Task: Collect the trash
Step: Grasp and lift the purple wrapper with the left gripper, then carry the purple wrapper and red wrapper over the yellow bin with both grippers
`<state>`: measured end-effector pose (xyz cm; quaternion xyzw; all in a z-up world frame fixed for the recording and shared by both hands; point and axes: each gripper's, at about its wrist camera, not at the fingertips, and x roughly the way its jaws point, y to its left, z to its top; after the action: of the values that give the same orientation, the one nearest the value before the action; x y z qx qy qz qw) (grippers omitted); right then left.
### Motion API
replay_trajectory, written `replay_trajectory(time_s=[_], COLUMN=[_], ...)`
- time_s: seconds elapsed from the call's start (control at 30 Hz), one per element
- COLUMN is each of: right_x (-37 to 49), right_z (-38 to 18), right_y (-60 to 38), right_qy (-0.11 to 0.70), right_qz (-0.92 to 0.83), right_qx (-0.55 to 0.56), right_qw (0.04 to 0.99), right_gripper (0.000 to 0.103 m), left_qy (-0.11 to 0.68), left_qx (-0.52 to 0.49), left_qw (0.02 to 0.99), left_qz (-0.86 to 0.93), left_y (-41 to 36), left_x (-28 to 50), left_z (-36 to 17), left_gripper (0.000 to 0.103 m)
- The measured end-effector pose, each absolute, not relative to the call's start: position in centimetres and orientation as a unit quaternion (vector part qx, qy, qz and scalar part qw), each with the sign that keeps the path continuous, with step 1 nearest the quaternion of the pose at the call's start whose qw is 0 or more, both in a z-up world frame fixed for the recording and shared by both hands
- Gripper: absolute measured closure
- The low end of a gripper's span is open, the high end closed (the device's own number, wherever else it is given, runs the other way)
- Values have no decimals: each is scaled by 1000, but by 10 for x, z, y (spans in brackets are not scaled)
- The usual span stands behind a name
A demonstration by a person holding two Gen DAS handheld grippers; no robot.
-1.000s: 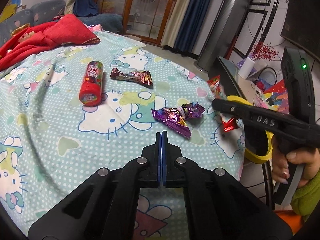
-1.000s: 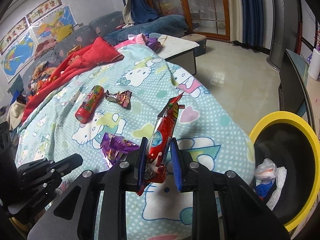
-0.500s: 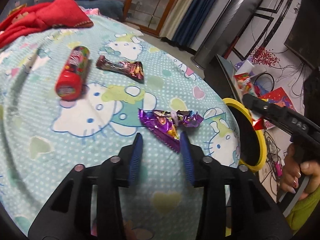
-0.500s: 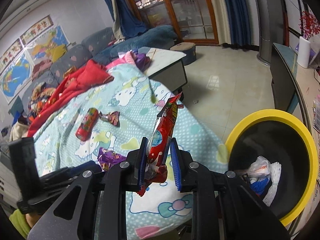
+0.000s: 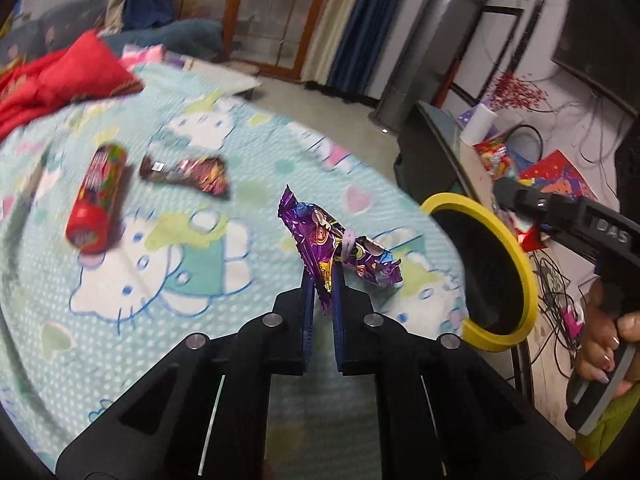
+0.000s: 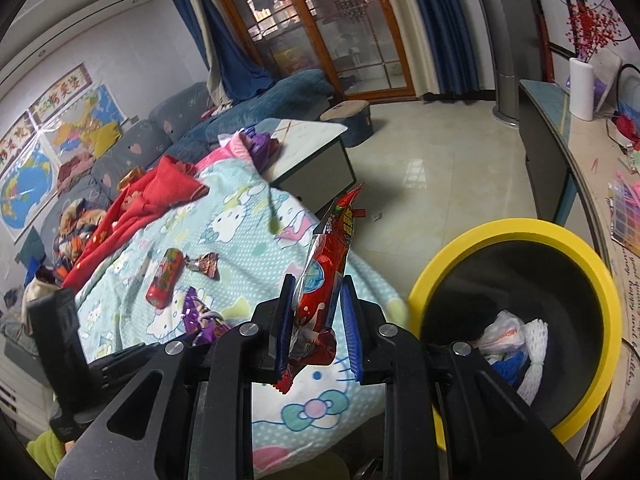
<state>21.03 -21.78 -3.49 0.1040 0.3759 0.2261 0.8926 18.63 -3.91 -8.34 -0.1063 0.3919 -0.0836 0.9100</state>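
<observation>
At frame centre of the left wrist view, the left hand-held gripper (image 5: 323, 294) pinches the purple wrapper (image 5: 334, 245) by its lower end, clear of the bed (image 5: 192, 264). The right hand-held gripper (image 6: 318, 320) pinches the red wrapper (image 6: 326, 264) mid-length, left of the yellow-rimmed bin (image 6: 516, 230). Both likely handle as light, crinkly, slippery film; grip flat sections.

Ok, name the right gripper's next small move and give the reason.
Probably carry it a little further right over the yellow-rimmed bin, then open. The right hand-held gripper is shut on the red snack wrapper, which hangs beside the rim, not yet above the opening.
</observation>
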Motion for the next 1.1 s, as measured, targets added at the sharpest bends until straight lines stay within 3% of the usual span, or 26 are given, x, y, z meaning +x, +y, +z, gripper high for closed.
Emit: replay_trajectory(time_s=[0.43, 1.1], right_x=[213, 218], right_z=[-34, -48], right_y=[-269, -331], right_qy=[364, 368], right_qz=[183, 129], right_qx=[148, 188], right_qw=[901, 901], right_gripper=[81, 81], left_qy=[362, 369], left_qx=[-48, 12], left_qw=[920, 904], left_qz=[-143, -216], left_y=[-100, -175], left_x=[186, 188], left_z=[-54, -63], left_gripper=[99, 99])
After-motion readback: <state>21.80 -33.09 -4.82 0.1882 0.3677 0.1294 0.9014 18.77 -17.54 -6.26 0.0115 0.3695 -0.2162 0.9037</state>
